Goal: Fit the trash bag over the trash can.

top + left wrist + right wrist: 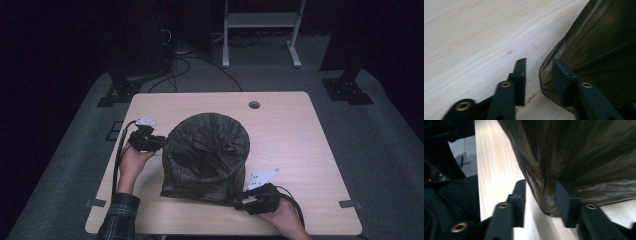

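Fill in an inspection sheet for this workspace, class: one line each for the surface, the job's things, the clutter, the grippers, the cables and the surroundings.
Surface: light wooden table, with a round hole near its far edge and faint scuff marks.
Job's things: a dark crinkled plastic bag lining an upright bin, mouth open, mid-table.
Clutter: nothing seen.
Grippers: left gripper open at the bag's left side, one jaw against the plastic; right gripper open, jaws straddling the bag's lower near corner.
Cables: one trails from each gripper; more lie on the floor beyond the table.
Surroundings: grey carpet, a white frame stand, black stand bases, dark backdrop.
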Motion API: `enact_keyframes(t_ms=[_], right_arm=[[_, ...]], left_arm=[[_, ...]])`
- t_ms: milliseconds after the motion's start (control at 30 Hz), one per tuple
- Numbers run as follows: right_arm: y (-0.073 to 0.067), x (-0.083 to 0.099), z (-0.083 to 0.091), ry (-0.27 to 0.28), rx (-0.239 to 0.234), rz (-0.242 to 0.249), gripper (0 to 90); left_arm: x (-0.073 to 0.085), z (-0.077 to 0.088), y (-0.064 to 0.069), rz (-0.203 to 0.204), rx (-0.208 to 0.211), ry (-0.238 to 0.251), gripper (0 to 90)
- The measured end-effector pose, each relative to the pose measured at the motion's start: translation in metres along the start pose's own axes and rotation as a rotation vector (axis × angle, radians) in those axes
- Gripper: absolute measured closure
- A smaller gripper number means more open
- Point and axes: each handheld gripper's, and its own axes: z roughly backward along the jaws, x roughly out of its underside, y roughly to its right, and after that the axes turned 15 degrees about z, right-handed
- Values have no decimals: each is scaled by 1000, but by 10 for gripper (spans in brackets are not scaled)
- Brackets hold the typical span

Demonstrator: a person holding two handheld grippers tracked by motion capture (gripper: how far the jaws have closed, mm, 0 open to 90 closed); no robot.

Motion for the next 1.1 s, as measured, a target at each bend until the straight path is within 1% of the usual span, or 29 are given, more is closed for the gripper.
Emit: enact_keyframes(t_ms=[33, 100, 167, 200, 267, 300, 333, 367, 400, 433, 500, 600, 700, 767, 833, 867, 900, 967, 1100], right_arm=[[0, 0, 4, 8, 10, -5, 537], [2, -1, 11, 24, 15, -14, 482], [4, -1, 18, 44, 17, -28, 432], [6, -1, 21, 59, 15, -33, 395], [7, -2, 29, 85, 28, -43, 308], [9, -1, 33, 105, 35, -49, 259], [10, -1, 35, 108, 44, -55, 225], [10, -1, 38, 107, 64, -55, 175], [10, -1, 38, 107, 64, -55, 175], [12, -1, 43, 121, 83, -53, 145], [12, -1, 48, 129, 86, -51, 145], [14, -3, 54, 140, 97, -44, 145], [16, -4, 59, 151, 103, -52, 144], [17, -5, 63, 164, 104, -58, 120], [18, -8, 67, 167, 104, -47, 63], [19, -9, 69, 169, 104, -41, 63], [19, -12, 72, 165, 115, -35, 63], [19, -17, 75, 159, 137, -23, 63], [23, -25, 83, 172, 144, -9, 63]], left_arm=[[-1, 4, 1, -7, 3, 9, 582], [-2, 10, 2, -9, 7, 25, 493], [-2, 16, 3, -13, 19, 35, 431], [-3, 20, 3, -10, 27, 42, 388], [-3, 25, 4, -13, 39, 52, 307], [-2, 27, 5, -14, 39, 53, 249], [-2, 27, 5, -14, 39, 53, 190], [-1, 34, 6, -27, 30, 67, 157], [-1, 34, 6, -27, 30, 67, 110], [2, 38, 8, -31, 33, 75, 69], [6, 45, 9, -53, 26, 71, 22], [13, 51, 10, -70, 45, 59, 0], [24, 59, 10, -98, 61, 50, 0], [31, 63, 11, -110, 71, 46, 0], [39, 66, 12, -123, 78, 38, 0], [45, 68, 13, -129, 85, 34, 0], [49, 68, 13, -130, 88, 28, 0], [59, 69, 15, -144, 87, 15, 0], [76, 68, 20, -163, 98, -9, 0]])
